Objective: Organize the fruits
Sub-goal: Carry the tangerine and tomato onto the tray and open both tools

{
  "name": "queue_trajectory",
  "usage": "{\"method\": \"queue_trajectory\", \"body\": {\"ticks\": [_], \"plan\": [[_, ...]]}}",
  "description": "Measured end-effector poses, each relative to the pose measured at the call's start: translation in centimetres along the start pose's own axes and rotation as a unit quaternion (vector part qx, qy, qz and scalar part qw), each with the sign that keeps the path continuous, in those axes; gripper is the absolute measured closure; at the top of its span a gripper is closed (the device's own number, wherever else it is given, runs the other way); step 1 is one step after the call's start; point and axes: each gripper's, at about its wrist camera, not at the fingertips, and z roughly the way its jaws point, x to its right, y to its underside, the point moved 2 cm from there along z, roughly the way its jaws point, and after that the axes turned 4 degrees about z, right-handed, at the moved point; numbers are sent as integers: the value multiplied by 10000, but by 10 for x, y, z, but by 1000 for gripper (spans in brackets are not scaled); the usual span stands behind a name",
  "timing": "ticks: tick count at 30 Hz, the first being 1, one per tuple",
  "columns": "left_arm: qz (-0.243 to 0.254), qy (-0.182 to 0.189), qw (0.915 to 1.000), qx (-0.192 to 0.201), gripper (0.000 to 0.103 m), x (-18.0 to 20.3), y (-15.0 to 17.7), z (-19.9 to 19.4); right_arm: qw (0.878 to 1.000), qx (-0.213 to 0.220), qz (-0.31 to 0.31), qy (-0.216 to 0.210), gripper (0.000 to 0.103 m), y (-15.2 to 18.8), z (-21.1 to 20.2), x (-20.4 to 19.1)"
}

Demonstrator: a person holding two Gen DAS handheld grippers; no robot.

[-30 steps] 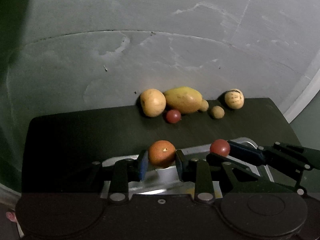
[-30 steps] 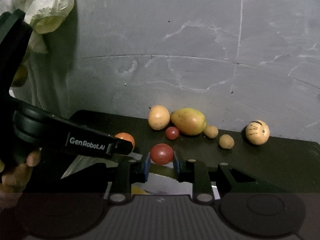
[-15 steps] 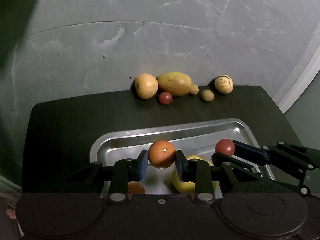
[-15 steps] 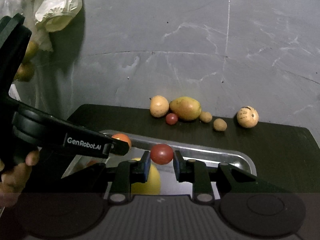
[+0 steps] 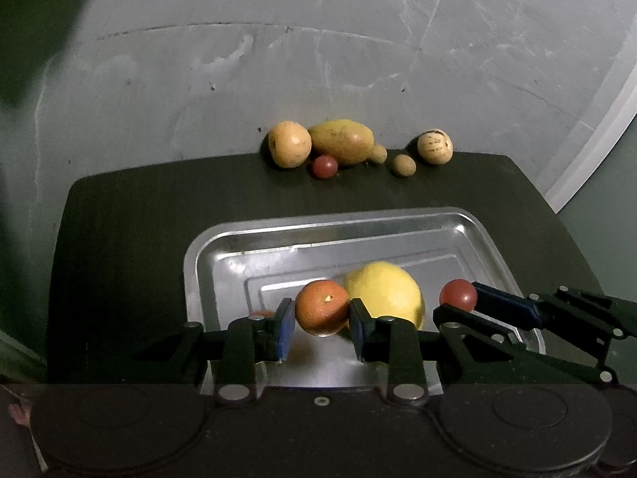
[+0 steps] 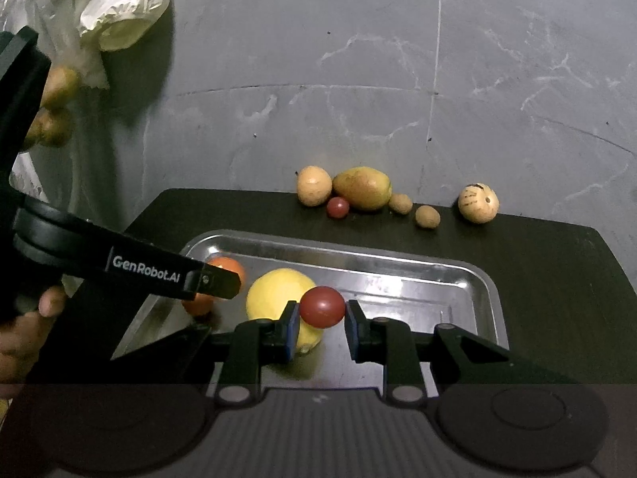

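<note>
- A grey, crack-veined wall [image 5: 318,59] stands behind a dark table [image 5: 119,239], and a crumpled white bag [image 6: 115,4] hangs at the upper left in the right wrist view.
- A metal tray [image 5: 207,247] lies on the table with its long axis running left to right, its far rim toward the wall.
- The left gripper [image 5: 321,320] is clamped on one orange [image 5: 322,307], held above the tray's near left part; the orange's small pale mark faces the camera.
- The right gripper [image 6: 321,320] is closed on one red tomato [image 6: 321,306], held over the middle of the tray.
- One yellow lemon [image 5: 384,294] lies in the tray between the two held fruits; its long axis cannot be told, though a small tip shows at its near end in the right wrist view.
- A second orange fruit [image 6: 199,304] lies in the tray near its left rim, mostly hidden under the left gripper.
- Six pieces line the table's far edge by the wall: one round tan fruit [image 5: 289,144], one mango [image 5: 342,141] lying lengthwise along the wall and touching it, one small red tomato [image 5: 325,166] in front of these two, two small brown fruits [image 5: 403,165], and one pale striped fruit [image 5: 435,146] apart at the right.
- A person's fingers [image 6: 24,330] grip the left handle.
</note>
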Motion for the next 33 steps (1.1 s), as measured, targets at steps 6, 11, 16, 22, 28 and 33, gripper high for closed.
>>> {"method": "queue_trajectory", "body": {"ticks": [6,11,16,22,28,33], "plan": [[-31,46,10000,-62,72,-2,11,-5,10000,-88,-47,-9,76,10,-6,-5],[-32,68,9999,-134,72,-3,18,-5,9997,-218,-115,-85,76,18,-6,-12],[-30,23,9997,-228,72,-2,22,-4,9993,-315,-140,-170,76,22,-3,-18],[-22,-6,9994,-336,72,-1,26,-1,9987,-425,-136,-238,76,26,1,-21],[-11,-28,9992,-402,72,-1,28,1,9982,-528,-119,-268,76,30,2,-25],[-3,-50,9989,-456,72,-1,31,2,9978,-582,-119,-278,76,33,3,-26]]}}
